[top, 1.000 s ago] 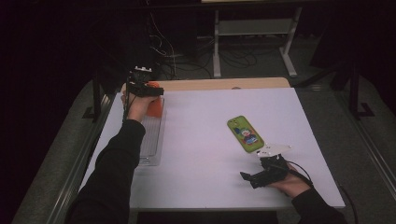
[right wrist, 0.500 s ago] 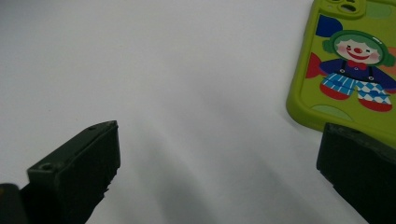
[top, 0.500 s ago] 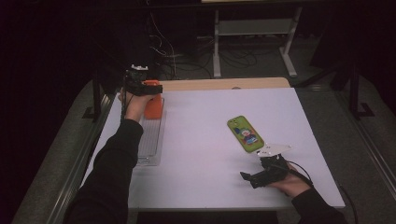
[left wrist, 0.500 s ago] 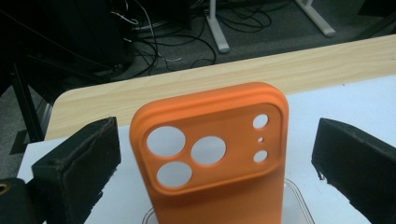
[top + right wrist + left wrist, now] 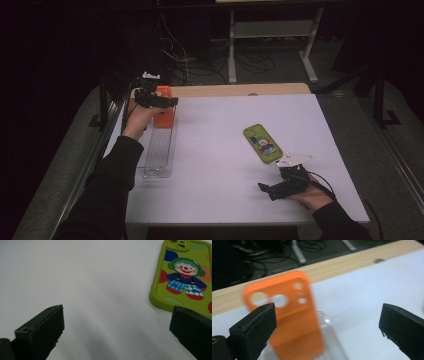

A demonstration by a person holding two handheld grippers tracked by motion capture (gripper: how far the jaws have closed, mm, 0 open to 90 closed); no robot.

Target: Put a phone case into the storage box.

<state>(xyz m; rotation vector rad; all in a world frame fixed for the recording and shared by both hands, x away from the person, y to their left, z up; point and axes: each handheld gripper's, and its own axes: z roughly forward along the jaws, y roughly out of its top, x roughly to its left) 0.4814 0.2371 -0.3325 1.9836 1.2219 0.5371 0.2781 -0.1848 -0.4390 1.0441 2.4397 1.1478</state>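
left gripper (image 5: pixel 325 322) open wide, just released, orange phone case (image 5: pixel 287 315) standing between jaws in clear rack (image 5: pixel 159 147); withdraw straight. right gripper (image 5: pixel 117 327) open, idle.

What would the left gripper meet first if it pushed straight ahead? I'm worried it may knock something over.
Probably the orange phone case, standing upright in the clear rack just ahead of the left gripper. It sits toward one open jaw; depth is unclear, so contact is likely, not certain.

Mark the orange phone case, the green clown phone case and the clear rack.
orange phone case (image 5: pixel 294 325), left gripper view, plain back below the camera holes
green clown phone case (image 5: pixel 262 143), high view, its middle
clear rack (image 5: pixel 159 150), high view, ribbed floor
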